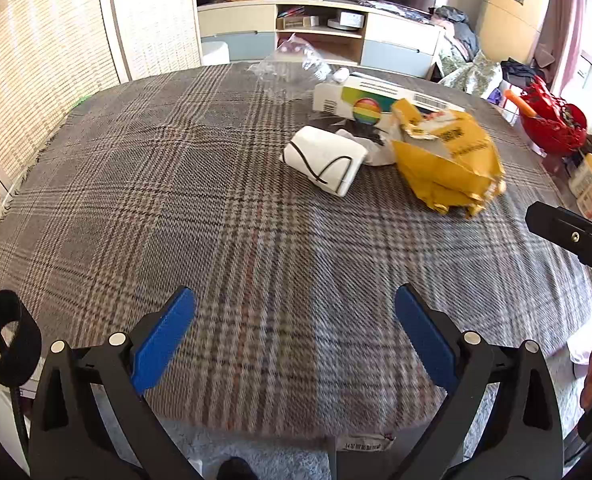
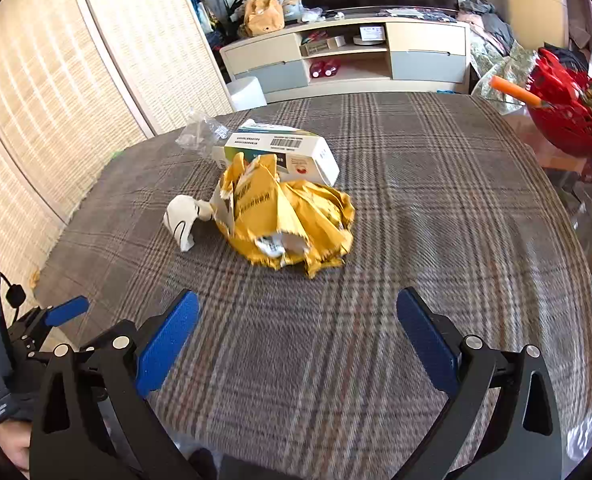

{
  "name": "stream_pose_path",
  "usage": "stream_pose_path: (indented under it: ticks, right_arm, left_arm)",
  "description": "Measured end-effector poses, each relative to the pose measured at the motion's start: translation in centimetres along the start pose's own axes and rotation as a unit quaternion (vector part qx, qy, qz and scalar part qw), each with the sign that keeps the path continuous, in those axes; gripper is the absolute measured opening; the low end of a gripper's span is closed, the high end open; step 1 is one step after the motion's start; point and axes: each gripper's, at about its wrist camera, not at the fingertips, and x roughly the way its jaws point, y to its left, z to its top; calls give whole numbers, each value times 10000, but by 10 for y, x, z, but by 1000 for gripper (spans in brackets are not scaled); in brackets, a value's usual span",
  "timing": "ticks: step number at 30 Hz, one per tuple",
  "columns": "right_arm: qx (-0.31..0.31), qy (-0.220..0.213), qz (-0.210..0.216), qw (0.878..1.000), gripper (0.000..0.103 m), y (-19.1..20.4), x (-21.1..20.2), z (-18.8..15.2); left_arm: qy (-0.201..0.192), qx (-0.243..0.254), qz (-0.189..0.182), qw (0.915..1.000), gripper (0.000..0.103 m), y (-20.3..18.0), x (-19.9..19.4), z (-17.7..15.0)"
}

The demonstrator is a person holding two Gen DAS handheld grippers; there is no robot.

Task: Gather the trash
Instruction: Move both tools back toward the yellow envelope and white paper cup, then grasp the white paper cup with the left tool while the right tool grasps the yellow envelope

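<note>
Both tools wide open, empty: left tool (image 1: 295, 332), right tool (image 2: 298, 330), above plaid tabletop (image 2: 436, 208). Trash clustered mid-tabletop: crumpled yellow mailer (image 2: 291, 220) touching white box (image 2: 283, 156), white paper bag (image 1: 324, 159) just beside, clear plastic wrap (image 2: 199, 130) behind box.

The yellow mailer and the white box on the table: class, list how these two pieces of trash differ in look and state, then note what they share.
The yellow mailer is crumpled and torn open; the white box keeps its straight rectangular shape. The mailer is plain yellow with dark print; the box is white with barcode labels and a rainbow circle. The mailer lies nearer the grippers; the box lies behind it. Both rest on the plaid tablecloth, ungrasped.
</note>
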Motion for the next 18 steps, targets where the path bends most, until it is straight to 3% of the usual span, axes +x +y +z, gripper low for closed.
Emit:
stream_pose_path:
  ticks: [9, 18]
  right_arm:
    - [-286, -60, -227, 9993, 100, 13, 41, 26]
    - [-293, 321, 46, 9990, 100, 13, 83, 40]
  left_arm:
    - [35, 127, -102, 9999, 95, -1, 33, 26]
    - [28, 185, -172, 9997, 95, -6, 61, 52]
